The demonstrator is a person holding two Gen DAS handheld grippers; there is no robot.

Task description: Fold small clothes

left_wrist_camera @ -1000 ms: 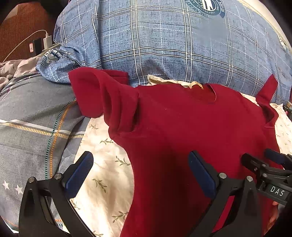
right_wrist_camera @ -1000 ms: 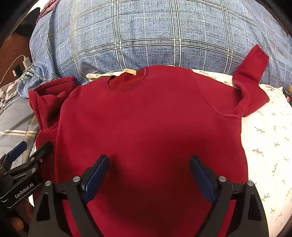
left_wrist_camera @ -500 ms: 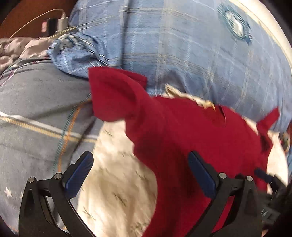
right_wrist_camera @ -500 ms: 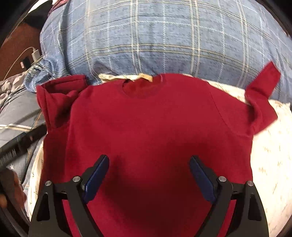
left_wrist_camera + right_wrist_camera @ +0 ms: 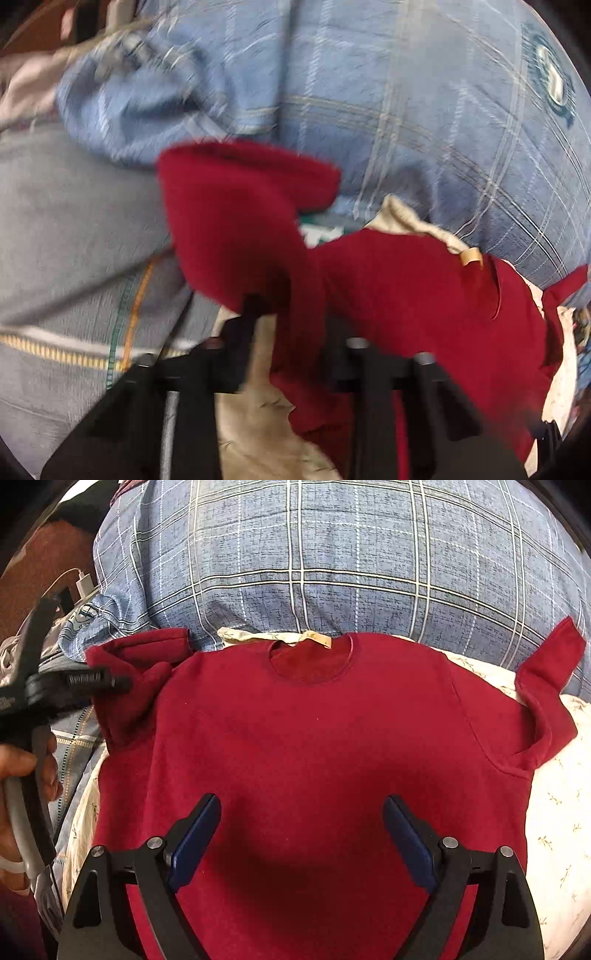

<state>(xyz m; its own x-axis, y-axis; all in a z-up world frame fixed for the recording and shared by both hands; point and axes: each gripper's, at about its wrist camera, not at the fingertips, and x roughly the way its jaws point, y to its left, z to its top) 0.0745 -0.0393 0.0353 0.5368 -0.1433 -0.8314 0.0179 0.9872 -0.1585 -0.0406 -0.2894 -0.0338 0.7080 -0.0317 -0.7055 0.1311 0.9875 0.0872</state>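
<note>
- Red shirt [image 5: 314, 746] lies flat, front up, on a cream sheet [image 5: 554, 812] printed with small leaves; its collar [image 5: 314, 657], with a tan label, points toward a blue checked pillow [image 5: 332, 554] just beyond the shirt.
- Left gripper [image 5: 280, 314], seen blurred in its own camera, has its fingers drawn close together at the shirt's left sleeve [image 5: 236, 218], with red cloth bunched between and around them; it appears clamped on the sleeve.
- From the right wrist camera the left gripper [image 5: 110, 681] shows as a black tip touching that sleeve [image 5: 136, 672] at the shirt's left shoulder, with a hand [image 5: 22, 775] behind it.
- Right gripper [image 5: 301, 834] hovers over the shirt's lower middle, blue pads spread wide, holding nothing.
- Right sleeve [image 5: 546, 686] is bent upward against the pillow.
- Grey striped bedding [image 5: 74, 258] lies left of the shirt.
</note>
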